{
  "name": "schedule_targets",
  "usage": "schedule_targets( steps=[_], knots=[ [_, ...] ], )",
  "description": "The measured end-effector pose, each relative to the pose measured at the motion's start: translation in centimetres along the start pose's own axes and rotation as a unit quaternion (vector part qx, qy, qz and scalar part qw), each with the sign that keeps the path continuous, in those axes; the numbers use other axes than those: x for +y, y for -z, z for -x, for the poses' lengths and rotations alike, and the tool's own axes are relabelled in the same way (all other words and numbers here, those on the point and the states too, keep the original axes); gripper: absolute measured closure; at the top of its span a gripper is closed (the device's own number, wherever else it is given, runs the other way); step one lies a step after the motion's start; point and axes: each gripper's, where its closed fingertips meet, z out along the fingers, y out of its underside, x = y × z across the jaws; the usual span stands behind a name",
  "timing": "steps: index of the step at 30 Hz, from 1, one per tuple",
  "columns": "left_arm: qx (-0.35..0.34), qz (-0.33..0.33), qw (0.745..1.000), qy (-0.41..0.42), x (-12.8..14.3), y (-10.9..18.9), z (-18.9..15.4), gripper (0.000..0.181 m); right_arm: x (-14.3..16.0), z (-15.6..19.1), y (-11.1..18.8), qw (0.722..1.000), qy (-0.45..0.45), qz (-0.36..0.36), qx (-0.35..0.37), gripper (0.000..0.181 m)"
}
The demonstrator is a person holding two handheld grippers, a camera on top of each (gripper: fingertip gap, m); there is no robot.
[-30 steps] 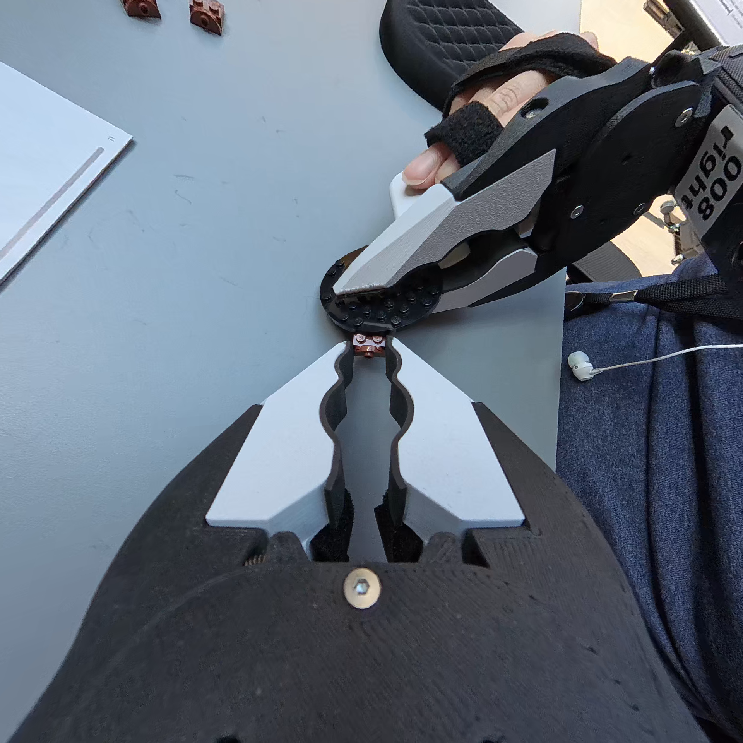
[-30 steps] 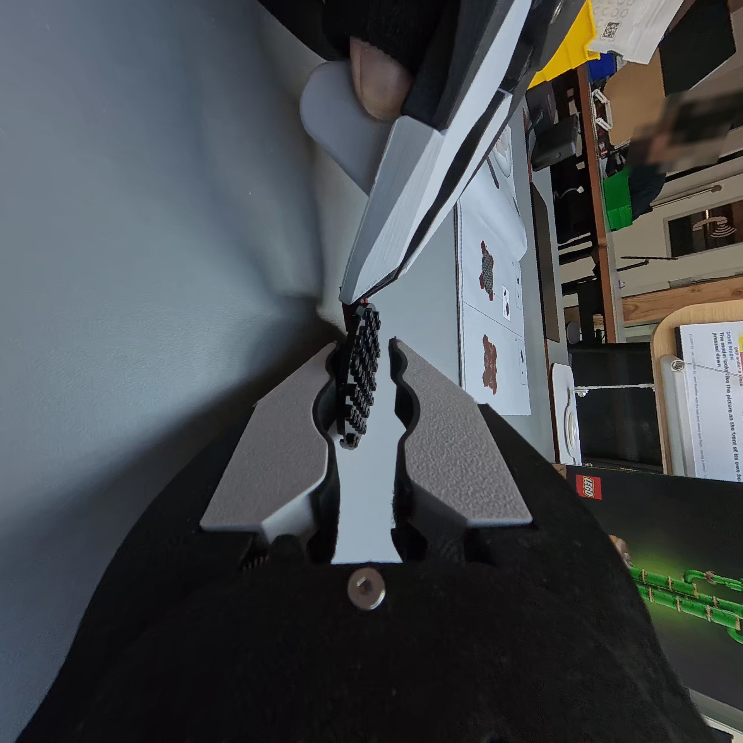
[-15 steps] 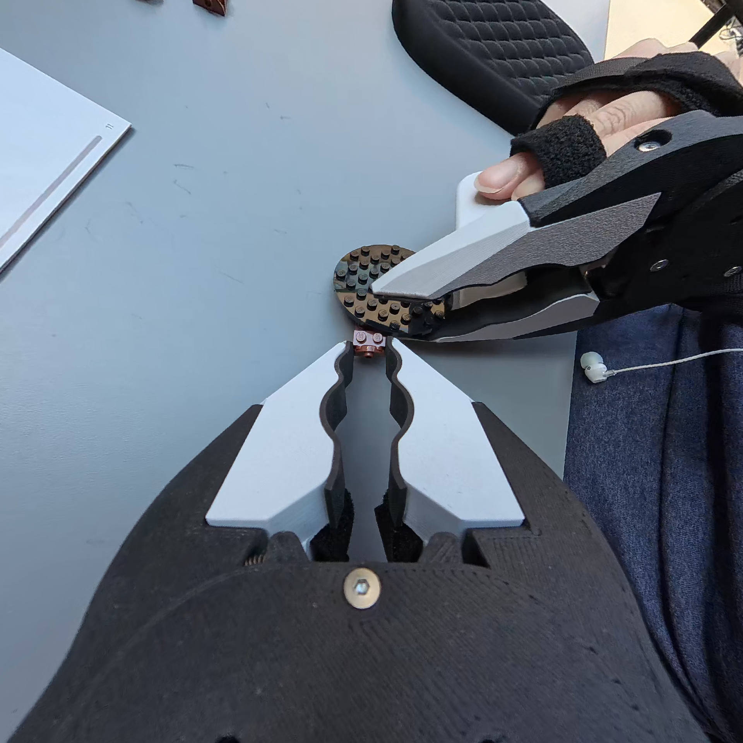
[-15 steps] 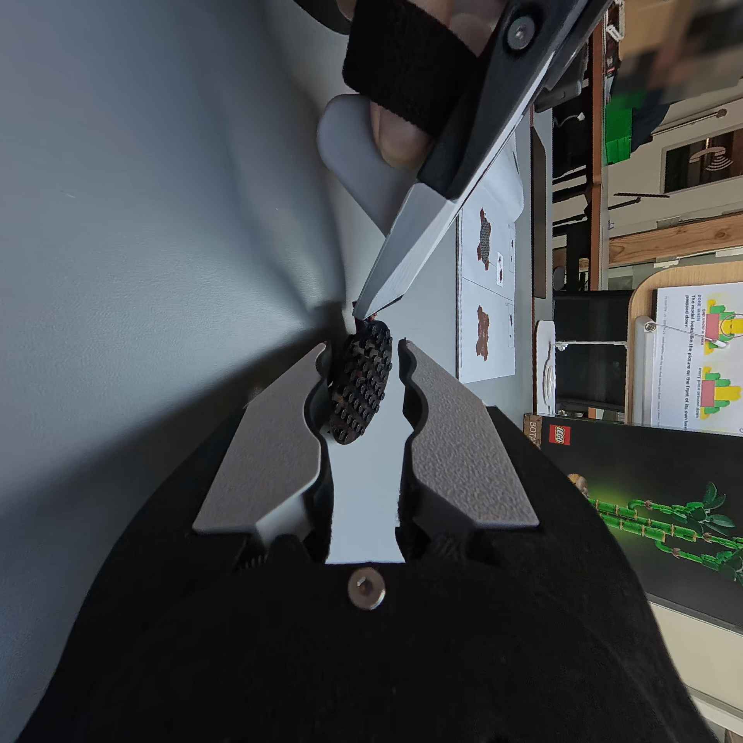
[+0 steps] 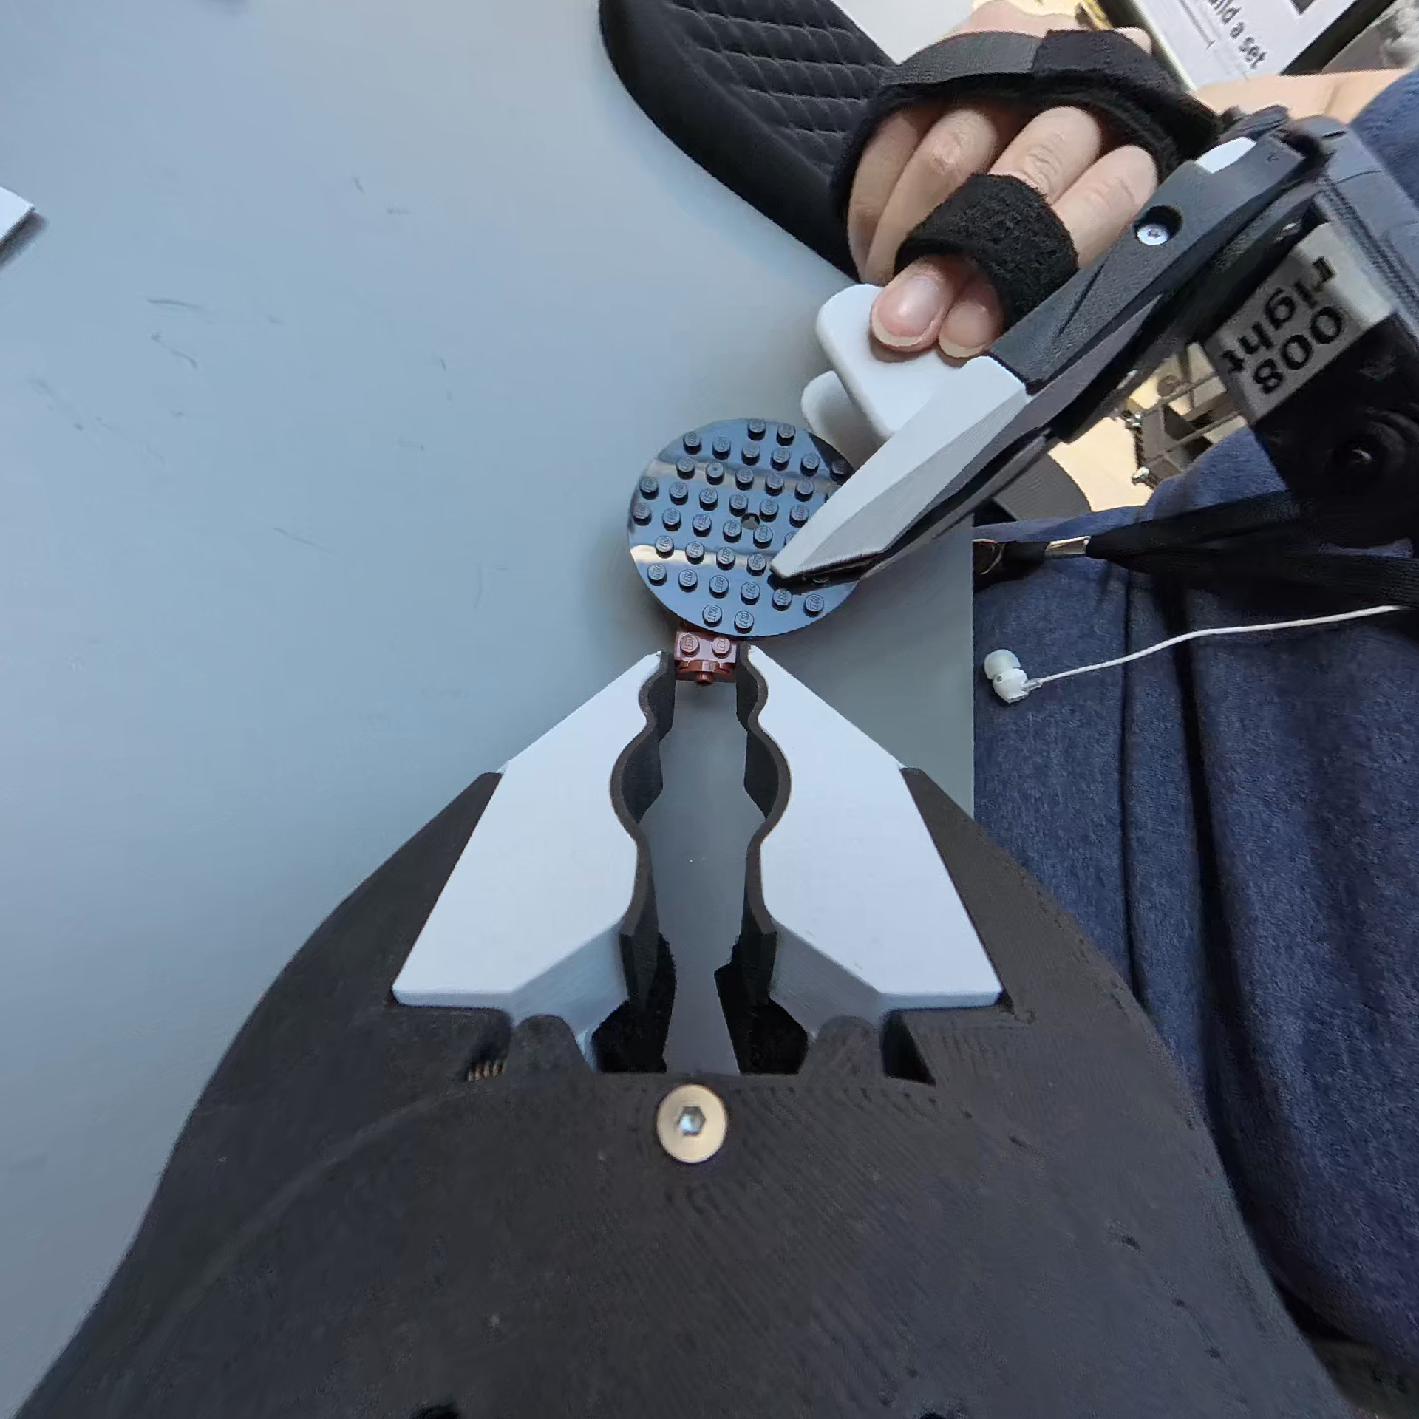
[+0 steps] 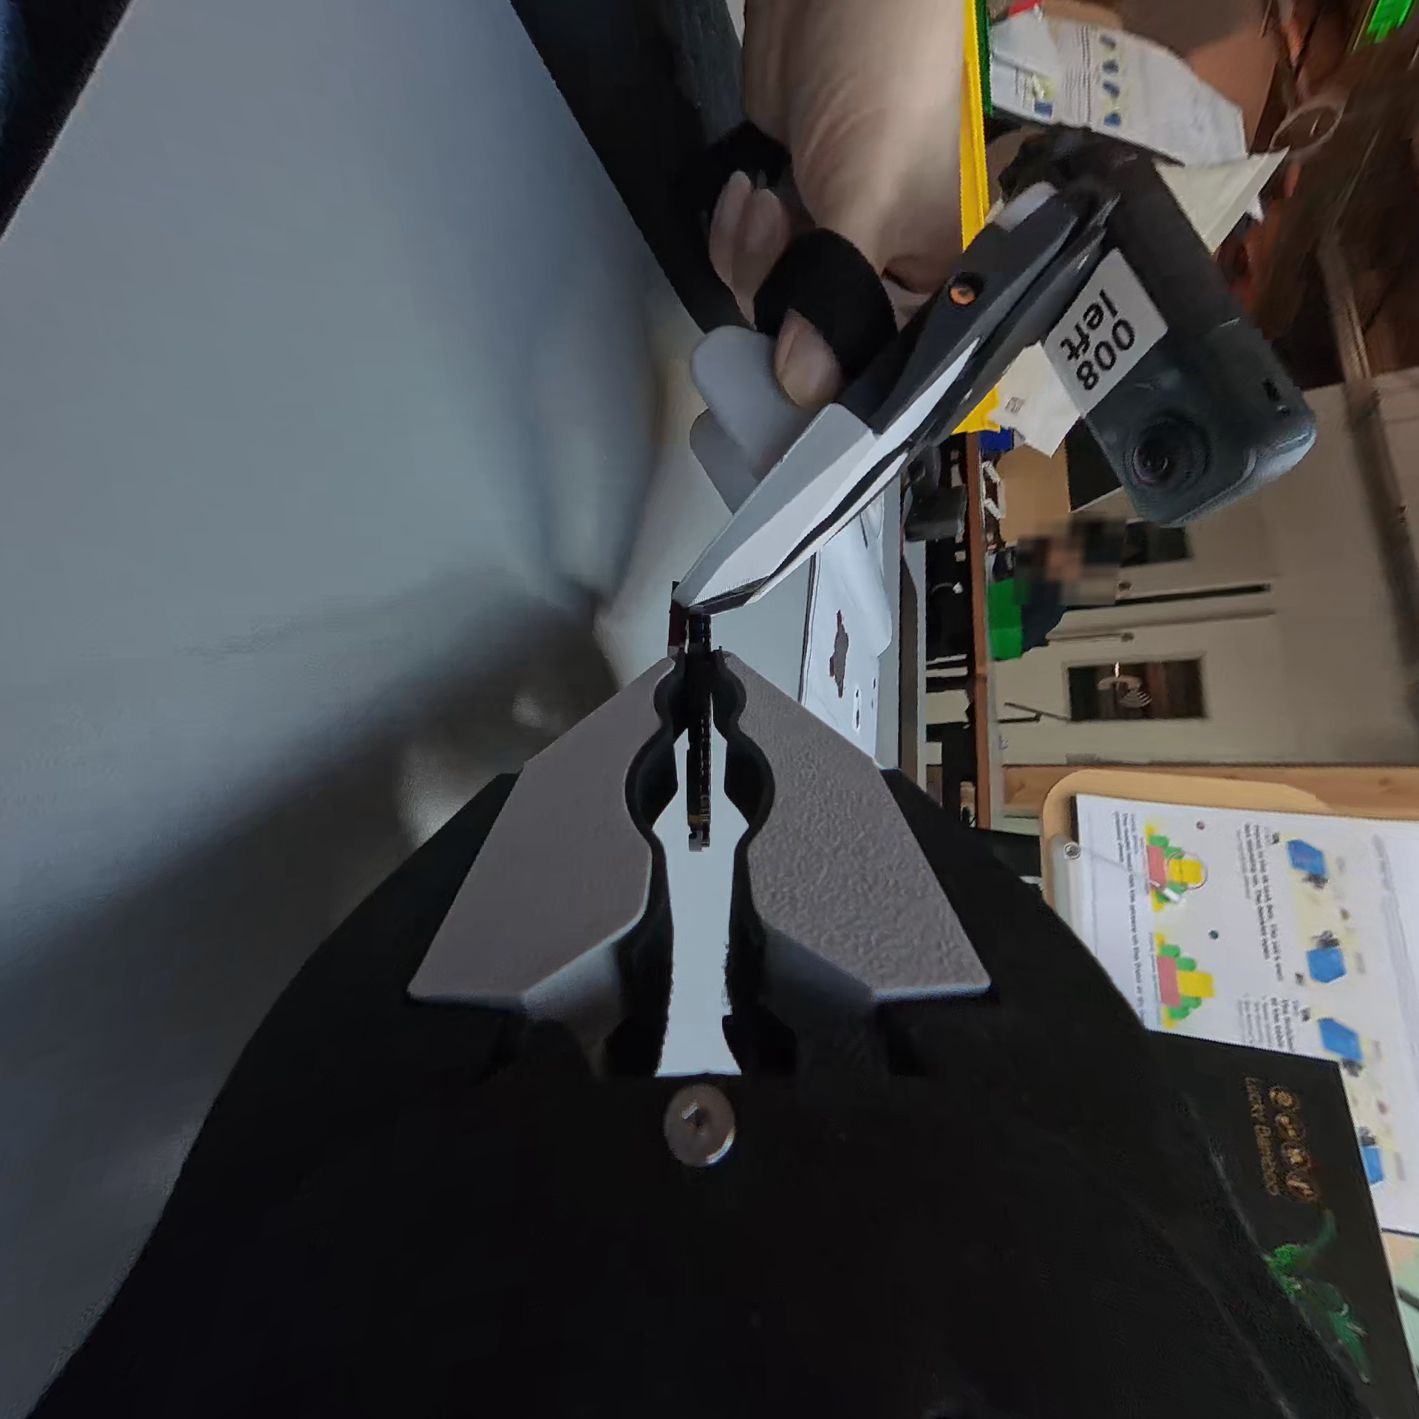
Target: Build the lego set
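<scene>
Left wrist view: left gripper w/ light grey fingers, tips squeezed tight on small brown lego piece.
Brown piece: sits right at the finger tips, studs facing up in this view, touching the bottom edge of the round black plate.
Round black plate: full of studs, face turned toward this cam, held up over the grey table, near the table's edge.
Right gripper: comes in from the right side, tips pinched shut on the plate's rim, lower right part.
Hand: in black straps, finger pushing the white trigger of the right gripper.
Other stuff, left cam: black quilted pad at top of table, blue cloth on the right w/ a white earbud on a thin wire.
Right wrist view: right gripper, grey fingers close together, clamped on the plate, seen edge-on as a thin dark strip btwn them.
Left gripper in this view: reaches down from upper right, tips on the brown piece, which sits beside the plate's top edge.
Background, right cam: white paper w/ brown shapes on the table, sheet w/ coloured pics at right, dark lego box w/ green plant pic at bottom right.
</scene>
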Motion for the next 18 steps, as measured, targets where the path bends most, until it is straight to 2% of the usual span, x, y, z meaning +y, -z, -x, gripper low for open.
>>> schedule_targets(
  steps=[1,6,10,18],
  knots=[
    [0.009,0.0,1.0,-0.003,0.0,0.0,-0.2,0.167,-0.2,0.1,0.2,1.0,0.011,-0.014,-0.002,0.177],
    [0.03,0.004,1.0,-0.003,0.1,-0.1,-0.7,0.167,-0.1,0.1,0.5,0.997,-0.024,-0.071,-0.029,0.177],
    [0.033,-0.008,0.999,0.001,-0.4,0.1,-0.6,0.167,0.5,-0.2,0.3,0.991,-0.088,-0.086,-0.045,0.177],
    [0.017,-0.003,0.999,0.032,-0.2,-0.1,0.1,0.167,0.7,0.6,-0.2,0.98,-0.147,-0.087,-0.098,0.172]
  ],
)
